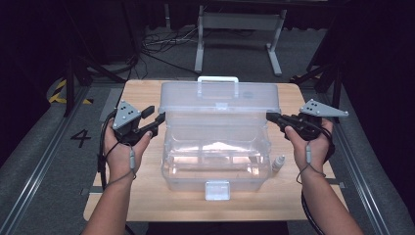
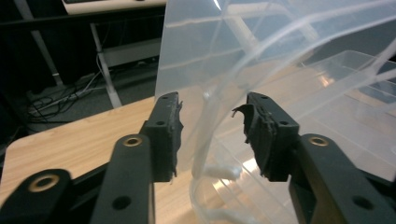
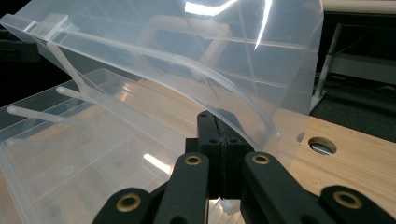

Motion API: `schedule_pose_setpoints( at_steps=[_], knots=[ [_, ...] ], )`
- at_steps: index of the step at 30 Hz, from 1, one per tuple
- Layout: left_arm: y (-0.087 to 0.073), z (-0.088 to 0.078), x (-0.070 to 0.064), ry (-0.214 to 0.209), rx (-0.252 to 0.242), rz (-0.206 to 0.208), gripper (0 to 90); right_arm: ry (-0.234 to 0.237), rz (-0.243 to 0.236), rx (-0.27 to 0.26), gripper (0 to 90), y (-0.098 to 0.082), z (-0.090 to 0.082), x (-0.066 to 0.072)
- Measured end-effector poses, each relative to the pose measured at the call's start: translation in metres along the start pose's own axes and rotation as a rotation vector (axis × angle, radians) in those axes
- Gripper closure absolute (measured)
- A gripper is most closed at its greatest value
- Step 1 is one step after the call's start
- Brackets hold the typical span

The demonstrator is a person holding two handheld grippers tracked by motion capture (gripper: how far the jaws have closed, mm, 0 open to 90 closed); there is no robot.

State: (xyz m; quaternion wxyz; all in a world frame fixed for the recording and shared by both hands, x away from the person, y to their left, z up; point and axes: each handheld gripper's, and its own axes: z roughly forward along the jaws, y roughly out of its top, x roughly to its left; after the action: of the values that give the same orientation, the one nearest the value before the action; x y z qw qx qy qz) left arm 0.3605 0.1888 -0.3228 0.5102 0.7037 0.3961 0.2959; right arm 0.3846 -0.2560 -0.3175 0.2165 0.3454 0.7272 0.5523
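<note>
Lid (image 1: 221, 98) of the clear box (image 1: 215, 161) stands raised over the tabletop (image 1: 142, 98), and my right gripper (image 3: 219, 122) is clenched on its edge; my left gripper (image 2: 212, 135) is released, its jaws astride the other edge without pressing. Held from one side only, I judge the lid could twist or drop shut; a small bottle (image 1: 279, 162) beside the box could get knocked.

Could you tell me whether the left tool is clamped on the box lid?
No, the left tool stands open, with the lid's edge between its pads and clear gaps on both sides.
</note>
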Motion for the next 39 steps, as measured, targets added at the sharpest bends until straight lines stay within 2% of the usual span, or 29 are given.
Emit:
schedule_pose_setpoints(
  at_steps=[5,19,23,27,35,39],
  knots=[
    [0.003,0.005,-0.002,0.014,-0.016,0.007,48.5,0.000,0.003,0.000,90.0,0.000,0.000,0.000],
    [0.018,0.018,-0.010,0.036,-0.049,0.031,48.3,0.006,0.016,-0.002,88.9,0.001,0.002,0.001],
    [0.020,0.025,-0.015,0.078,-0.047,0.077,48.0,0.012,0.019,-0.003,87.4,0.001,0.001,0.002],
    [0.021,0.028,-0.017,0.102,-0.055,0.100,47.0,0.014,0.025,0.001,85.8,0.000,0.000,0.002],
    [0.022,0.029,-0.016,0.135,-0.051,0.106,52.8,0.015,0.045,0.000,81.2,-0.003,-0.008,0.001],
    [0.022,0.030,-0.016,0.149,-0.060,0.086,57.1,0.023,0.054,-0.007,79.5,-0.007,-0.011,0.002]
  ],
)
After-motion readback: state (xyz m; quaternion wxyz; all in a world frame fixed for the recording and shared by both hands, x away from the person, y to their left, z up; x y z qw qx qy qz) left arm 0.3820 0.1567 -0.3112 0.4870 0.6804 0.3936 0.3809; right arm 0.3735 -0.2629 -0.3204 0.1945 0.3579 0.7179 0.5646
